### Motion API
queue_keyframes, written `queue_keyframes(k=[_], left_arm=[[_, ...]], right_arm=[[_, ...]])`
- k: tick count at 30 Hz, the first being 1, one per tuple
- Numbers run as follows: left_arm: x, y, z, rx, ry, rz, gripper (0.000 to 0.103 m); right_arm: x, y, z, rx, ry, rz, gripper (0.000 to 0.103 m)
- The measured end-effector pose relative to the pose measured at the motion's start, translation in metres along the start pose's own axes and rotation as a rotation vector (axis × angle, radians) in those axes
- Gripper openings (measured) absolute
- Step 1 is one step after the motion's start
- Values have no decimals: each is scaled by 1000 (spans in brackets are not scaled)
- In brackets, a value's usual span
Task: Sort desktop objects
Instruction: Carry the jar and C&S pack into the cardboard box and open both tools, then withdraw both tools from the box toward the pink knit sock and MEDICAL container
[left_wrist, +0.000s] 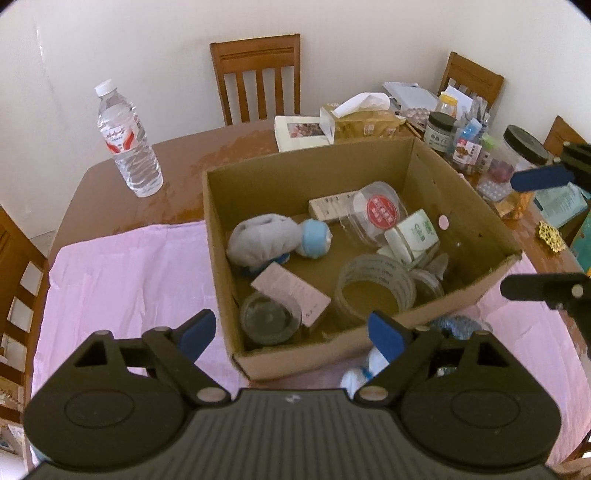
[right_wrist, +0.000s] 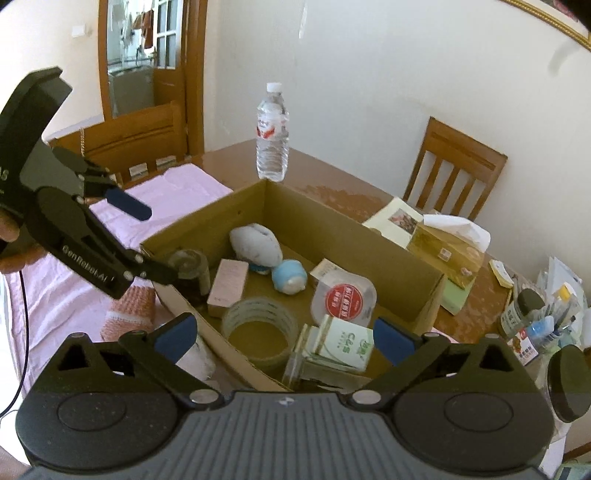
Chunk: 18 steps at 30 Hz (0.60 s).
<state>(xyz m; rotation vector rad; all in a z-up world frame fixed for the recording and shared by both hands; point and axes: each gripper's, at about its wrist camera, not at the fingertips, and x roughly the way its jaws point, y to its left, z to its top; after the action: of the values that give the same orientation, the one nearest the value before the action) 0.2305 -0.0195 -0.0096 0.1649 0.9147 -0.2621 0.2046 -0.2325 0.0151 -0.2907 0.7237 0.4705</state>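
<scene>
Pink cloth (left_wrist: 122, 273) covers the table under the box (left_wrist: 476, 236). Tape (left_wrist: 375, 291), jar (right_wrist: 343, 299) and toys sit inside it, sorted. Left gripper (left_wrist: 291, 330) and right gripper (right_wrist: 282, 338) hover near the box, both wide apart, holding nothing.

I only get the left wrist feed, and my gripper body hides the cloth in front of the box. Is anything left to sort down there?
Observer: Yes. A salmon knitted piece lies on the pink cloth, outside the cardboard box and below the left gripper.
Operator: Is the glass jar in that corner upright?
Observer: From the side, the glass jar stands upright, next to the pink carton.
</scene>
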Motion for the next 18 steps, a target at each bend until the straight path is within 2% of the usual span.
queue_keyframes(k=[4,9,12,18], left_arm=[[-9,0,-9,11,-8,19,90],[-19,2,-22,27,-29,48,95],[-20,1,-30,50,-20,62,96],[-19,5,-47,83,-2,24,96]], right_arm=[[-3,7,-2,-22,-10,41,103],[-4,23,-6,-113,-2,86,103],[-2,31,-9,-139,11,84,103],[-2,46,-15,-124,31,59,103]])
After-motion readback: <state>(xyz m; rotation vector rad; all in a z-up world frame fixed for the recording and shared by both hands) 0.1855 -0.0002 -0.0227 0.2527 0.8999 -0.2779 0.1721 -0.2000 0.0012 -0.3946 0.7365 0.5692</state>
